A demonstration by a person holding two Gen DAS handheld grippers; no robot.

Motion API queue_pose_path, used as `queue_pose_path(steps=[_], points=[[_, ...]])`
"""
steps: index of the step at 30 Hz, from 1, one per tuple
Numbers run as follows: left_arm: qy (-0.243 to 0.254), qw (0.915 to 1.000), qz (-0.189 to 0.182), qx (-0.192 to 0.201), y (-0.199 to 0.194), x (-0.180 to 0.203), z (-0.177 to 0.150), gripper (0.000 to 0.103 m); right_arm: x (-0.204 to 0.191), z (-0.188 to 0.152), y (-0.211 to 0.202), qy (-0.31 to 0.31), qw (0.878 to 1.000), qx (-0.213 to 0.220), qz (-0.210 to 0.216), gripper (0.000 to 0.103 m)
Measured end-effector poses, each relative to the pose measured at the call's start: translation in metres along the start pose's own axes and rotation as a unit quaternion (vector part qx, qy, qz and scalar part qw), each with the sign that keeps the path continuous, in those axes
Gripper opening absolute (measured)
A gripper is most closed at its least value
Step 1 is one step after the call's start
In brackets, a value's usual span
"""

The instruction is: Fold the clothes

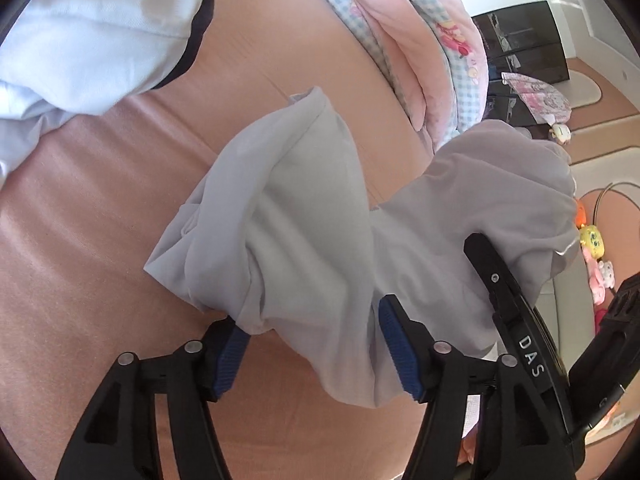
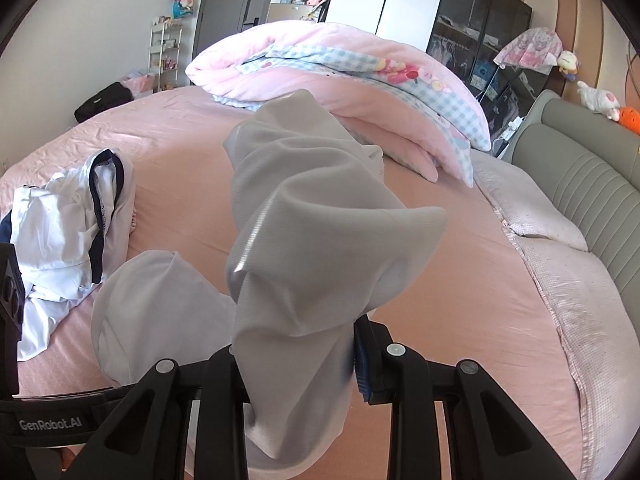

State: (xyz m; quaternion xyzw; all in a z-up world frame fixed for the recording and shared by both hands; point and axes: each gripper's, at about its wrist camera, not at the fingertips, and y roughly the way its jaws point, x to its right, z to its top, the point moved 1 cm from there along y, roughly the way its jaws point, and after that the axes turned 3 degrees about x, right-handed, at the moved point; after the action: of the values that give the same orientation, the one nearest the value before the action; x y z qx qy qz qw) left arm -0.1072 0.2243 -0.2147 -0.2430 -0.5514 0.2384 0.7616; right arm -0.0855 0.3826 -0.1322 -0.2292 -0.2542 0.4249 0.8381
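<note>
Nearest the cameras, the left gripper (image 1: 316, 344) stands with its jaws spread; the pale grey garment (image 1: 304, 216) drapes between the blue pads (image 1: 394, 346) and brushes them, but they do not look pressed onto it. The right gripper (image 2: 298, 356) has its jaws drawn in on a bunched fold of the same garment (image 2: 304, 224), which rises in a crumpled peak above the pink bed sheet (image 2: 460, 300). By my judgement this is the regrip step early in one fold: the cloth hangs gathered between the two tools, nothing flat yet. The next move calls for the left jaws to take a clean edge or corner, then both tools to spread apart and lay the piece smooth on the sheet. Counting: two grippers, one grey garment in hand, and one white garment with navy trim (image 2: 68, 216) lying crumpled on the sheet, left of the grey one. Beyond the grey garment lies one pink quilt with blue check lining (image 2: 340, 80), and to its right one grey padded headboard (image 2: 576, 168).
</note>
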Motion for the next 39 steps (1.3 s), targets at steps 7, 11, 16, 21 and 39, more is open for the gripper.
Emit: queue_pose_path(steps=[7,11,16,21,39], points=[[0.061,0.9971,0.043,0.011,-0.042,-0.013,-0.023,0.066,-0.016,0.001,-0.008,-0.04,0.999,0.016,-0.008,0.028],[0.055,0.9972,0.043,0.028,-0.068,-0.027,-0.018,0.066,-0.037,-0.002,-0.011,-0.097,0.995,0.027,-0.02,0.028],[0.061,0.9938,0.072,0.06,-0.085,-0.03,0.003,0.066,-0.068,-0.012,-0.013,-0.193,0.979,0.044,-0.057,0.028],[0.056,0.9944,0.05,0.074,-0.082,-0.019,0.032,0.068,-0.1,-0.029,-0.008,-0.299,0.947,0.051,-0.107,0.028],[0.121,0.99,0.072,0.009,-0.049,0.016,0.057,0.071,-0.158,-0.089,0.001,-0.478,0.867,0.067,-0.123,0.031]])
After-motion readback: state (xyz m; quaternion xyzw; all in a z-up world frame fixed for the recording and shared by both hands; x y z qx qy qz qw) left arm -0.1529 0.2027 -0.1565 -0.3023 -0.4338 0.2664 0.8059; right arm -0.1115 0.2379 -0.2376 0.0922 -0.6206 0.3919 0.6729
